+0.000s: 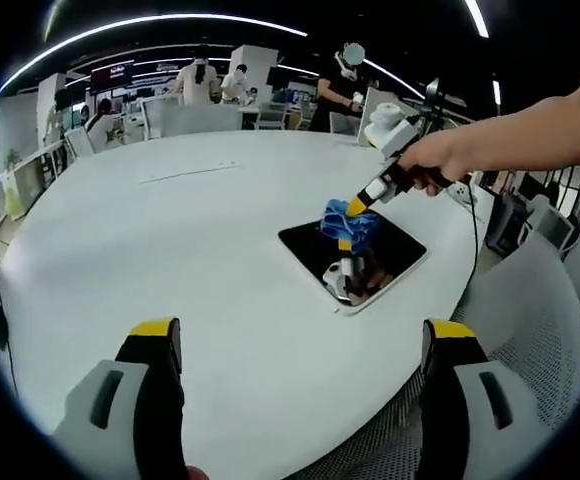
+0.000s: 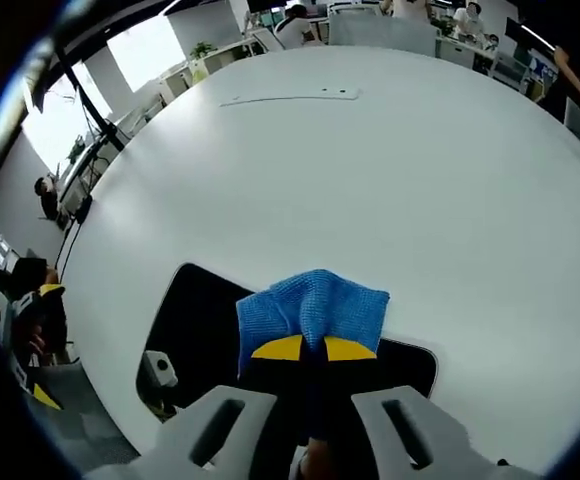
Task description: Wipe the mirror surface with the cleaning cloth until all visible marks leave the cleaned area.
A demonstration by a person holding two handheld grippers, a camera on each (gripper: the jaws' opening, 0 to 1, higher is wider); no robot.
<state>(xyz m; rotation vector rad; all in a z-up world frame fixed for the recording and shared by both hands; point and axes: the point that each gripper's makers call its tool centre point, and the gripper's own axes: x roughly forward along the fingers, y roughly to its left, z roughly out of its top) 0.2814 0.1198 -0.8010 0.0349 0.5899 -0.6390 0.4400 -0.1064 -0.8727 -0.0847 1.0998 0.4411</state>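
Mid-wipe, by the look of it. Right gripper (image 2: 313, 348) clamped narrow on the blue cleaning cloth (image 2: 312, 305), yellow jaw tips nearly together with a fold of cloth pinched between them, the rest of the cloth bunched just ahead of the tips and pressed onto the mirror (image 2: 195, 320). Mirror lying flat on the white bench (image 2: 370, 180), directly under and to either side of the right jaws: a dark, rounded-corner rectangle, long axis running across the jaws, more of it showing off to the left than to the right.

From the left gripper view: left gripper (image 1: 300, 340) held back, jaws spread wide and holding nothing, mirror (image 1: 355, 255) well ahead and a little to the right of them. Right gripper (image 1: 355, 205) coming in from the right in a person's hand (image 1: 440, 160), tilted down onto the far edge of the mirror, cloth (image 1: 348, 222) under its tip. Clearly the right hand the nearer one; left hand well apart.

Mirror surface glossy and dark, carrying reflections of the gripper and cloth; no telling marks from reflections here. Most of the glass between the cloth and the near edge apparently yet to be covered, so the coming stroke likely along the long axis, leftward from the jaws.
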